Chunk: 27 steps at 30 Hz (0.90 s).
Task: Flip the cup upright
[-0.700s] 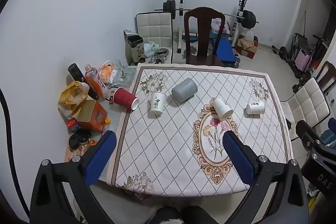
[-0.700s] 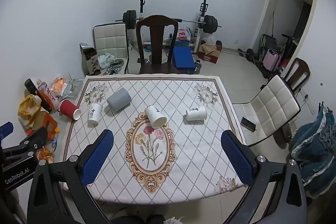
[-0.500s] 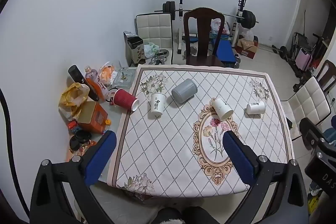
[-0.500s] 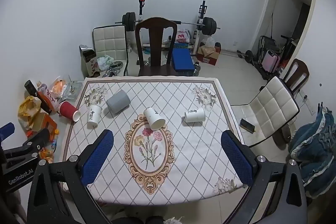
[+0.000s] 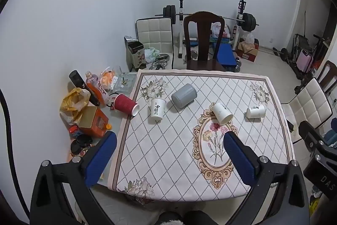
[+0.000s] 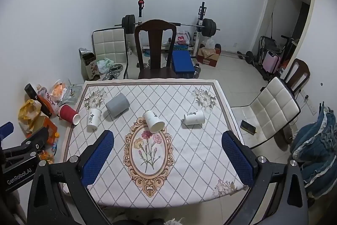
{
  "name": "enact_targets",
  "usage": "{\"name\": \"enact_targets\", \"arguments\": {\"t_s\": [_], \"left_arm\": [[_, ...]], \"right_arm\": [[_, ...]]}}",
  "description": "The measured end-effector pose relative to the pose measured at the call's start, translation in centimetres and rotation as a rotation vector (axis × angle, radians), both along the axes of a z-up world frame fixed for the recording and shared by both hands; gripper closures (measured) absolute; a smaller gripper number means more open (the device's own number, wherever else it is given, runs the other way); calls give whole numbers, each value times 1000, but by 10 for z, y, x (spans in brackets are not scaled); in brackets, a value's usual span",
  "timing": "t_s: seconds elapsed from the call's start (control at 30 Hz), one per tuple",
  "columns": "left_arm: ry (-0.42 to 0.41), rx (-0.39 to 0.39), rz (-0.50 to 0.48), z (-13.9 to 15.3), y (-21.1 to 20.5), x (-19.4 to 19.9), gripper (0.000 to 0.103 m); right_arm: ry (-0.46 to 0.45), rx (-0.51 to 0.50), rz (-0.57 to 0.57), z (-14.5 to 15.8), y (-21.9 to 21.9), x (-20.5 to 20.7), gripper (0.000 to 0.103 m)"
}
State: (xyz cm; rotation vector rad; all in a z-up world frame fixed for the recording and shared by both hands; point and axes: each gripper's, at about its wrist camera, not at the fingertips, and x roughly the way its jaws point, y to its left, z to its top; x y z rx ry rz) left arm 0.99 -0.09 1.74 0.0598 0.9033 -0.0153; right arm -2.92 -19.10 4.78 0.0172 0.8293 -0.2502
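Several cups lie on the patterned tablecloth (image 5: 168,153). A red cup (image 5: 124,104) lies on its side at the left edge. A white printed cup (image 5: 157,112) stands with its wide end up beside a grey cup (image 5: 184,95) on its side. Two more white cups (image 5: 221,113) (image 5: 255,111) lie tipped over on the right. In the right wrist view the same cups show: red (image 6: 68,113), white (image 6: 93,119), grey (image 6: 117,107), white (image 6: 153,121), white (image 6: 194,117). My left gripper (image 5: 169,148) and right gripper (image 6: 167,146) are both open and empty, high above the table's near edge.
Bottles, bags and an orange box (image 5: 92,120) clutter the table's left strip. A dark wooden chair (image 5: 202,41) stands at the far side, white chairs (image 6: 267,107) to the right, with a weight bench (image 6: 168,24) behind. A phone (image 6: 247,126) lies on the right chair.
Both grippers have drawn back and up slightly, so the table looks a little smaller and lower in view. No cup has moved.
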Motion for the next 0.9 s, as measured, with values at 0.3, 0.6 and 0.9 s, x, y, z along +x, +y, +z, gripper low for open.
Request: {"name": "enact_targets", "arguments": {"t_s": [0.3, 0.6, 0.9], "left_arm": [[-7, 0, 2, 2, 0, -1, 0], [-11, 5, 6, 3, 2, -4, 0], [-13, 2, 13, 6, 13, -1, 0]], "right_arm": [[4, 6, 2, 0, -2, 0, 0], [-2, 8, 2, 0, -3, 0, 0], [-1, 6, 4, 0, -1, 2, 0]]}}
